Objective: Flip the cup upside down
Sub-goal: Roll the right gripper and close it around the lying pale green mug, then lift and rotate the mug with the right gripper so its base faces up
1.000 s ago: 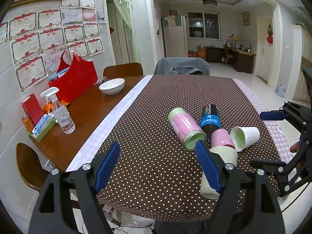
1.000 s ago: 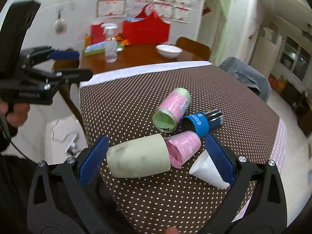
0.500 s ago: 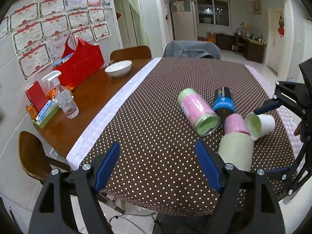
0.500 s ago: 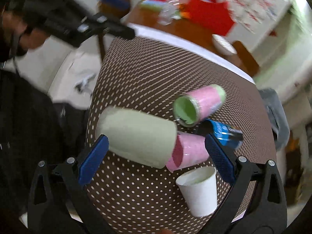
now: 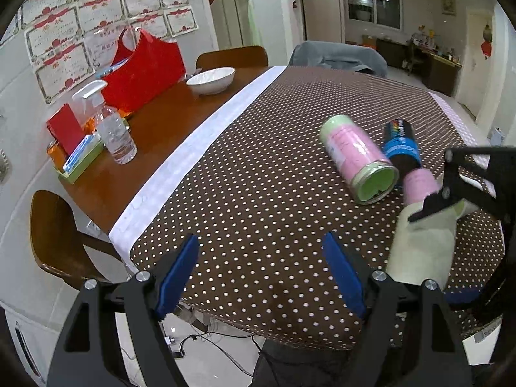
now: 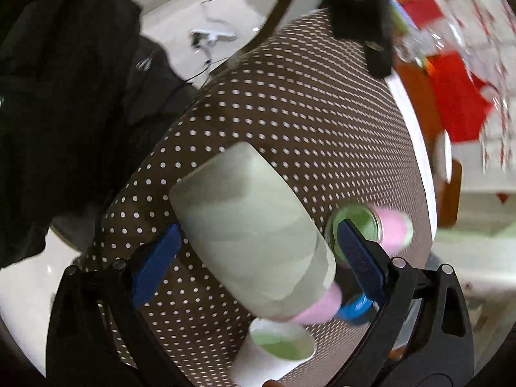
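A pale green cup (image 6: 254, 229) lies on its side on the dotted tablecloth (image 5: 264, 193). My right gripper (image 6: 258, 258) is open with a blue finger on each side of it, not touching. The same cup (image 5: 419, 251) shows at the right of the left wrist view, with the right gripper's black frame over it. A pink-and-green cup (image 5: 358, 158), a blue-and-black cup (image 5: 401, 145), a small pink cup (image 5: 419, 183) and a white cup (image 6: 274, 351) lie beside it. My left gripper (image 5: 261, 277) is open and empty above the table's near edge.
On the bare wooden table part at left stand a white bowl (image 5: 211, 79), a red bag (image 5: 142, 67), a spray bottle (image 5: 113, 129) and a tray of small items (image 5: 77, 158). Wooden chairs (image 5: 54, 235) stand around the table.
My right gripper has rolled and come down around the pale green cup, which now fills the gap between its fingers. My left gripper has shifted left and slightly closer to the table.
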{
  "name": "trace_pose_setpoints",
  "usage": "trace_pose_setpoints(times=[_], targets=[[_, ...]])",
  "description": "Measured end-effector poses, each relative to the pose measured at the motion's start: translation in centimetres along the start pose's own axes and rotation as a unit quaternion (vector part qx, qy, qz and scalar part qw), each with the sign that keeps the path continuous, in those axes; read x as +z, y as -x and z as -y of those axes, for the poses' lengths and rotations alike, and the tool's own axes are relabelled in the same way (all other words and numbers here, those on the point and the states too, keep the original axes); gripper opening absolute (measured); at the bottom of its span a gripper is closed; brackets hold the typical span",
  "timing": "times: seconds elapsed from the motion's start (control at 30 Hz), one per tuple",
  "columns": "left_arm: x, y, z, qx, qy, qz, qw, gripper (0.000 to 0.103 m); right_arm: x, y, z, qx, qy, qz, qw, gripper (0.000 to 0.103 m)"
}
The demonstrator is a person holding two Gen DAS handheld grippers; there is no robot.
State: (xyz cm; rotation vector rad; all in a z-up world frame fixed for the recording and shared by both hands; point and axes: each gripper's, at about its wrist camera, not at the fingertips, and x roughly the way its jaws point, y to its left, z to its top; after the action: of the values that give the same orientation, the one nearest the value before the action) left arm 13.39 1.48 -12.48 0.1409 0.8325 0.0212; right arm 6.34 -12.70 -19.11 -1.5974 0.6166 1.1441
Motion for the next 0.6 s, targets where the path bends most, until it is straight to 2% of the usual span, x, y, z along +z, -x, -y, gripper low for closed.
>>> trace_pose_setpoints(times=[0.17, 0.23, 0.3, 0.37, 0.5, 0.6], targets=[[0.1, -1.5, -0.8, -0.004, 0.003, -0.017, 0.9998, 0.078, 1.0, -1.4, -0.7, 0.005, 0.040, -0.017, 0.999, 0.095], [0.1, -2.0, -0.9, -0.008, 0.002, -0.020, 0.9998, 0.078, 1.2, -1.7, -0.9, 0.009, 0.047, -0.026, 0.999, 0.091], [0.1, -2.4, -0.9, -0.013, -0.001, -0.023, 0.9997, 0.078, 1.3, -2.1, -1.1, 0.020, 0.051, -0.039, 0.998, 0.081], [0.2, -2.7, -0.9, -0.019, -0.004, -0.023, 0.9995, 0.078, 1.4, -2.0, -1.1, 0.023, 0.049, -0.045, 0.998, 0.080], [0.1, -2.8, -0.8, -0.030, -0.008, -0.024, 0.9992, 0.078, 1.4, -1.9, 0.3, 0.041, -0.004, -0.040, 0.998, 0.080], [0.2, -2.8, -1.3, -0.038, -0.006, -0.020, 0.9991, 0.078, 0.7, -1.0, 2.2, 0.049, -0.090, -0.017, 0.995, 0.079]])
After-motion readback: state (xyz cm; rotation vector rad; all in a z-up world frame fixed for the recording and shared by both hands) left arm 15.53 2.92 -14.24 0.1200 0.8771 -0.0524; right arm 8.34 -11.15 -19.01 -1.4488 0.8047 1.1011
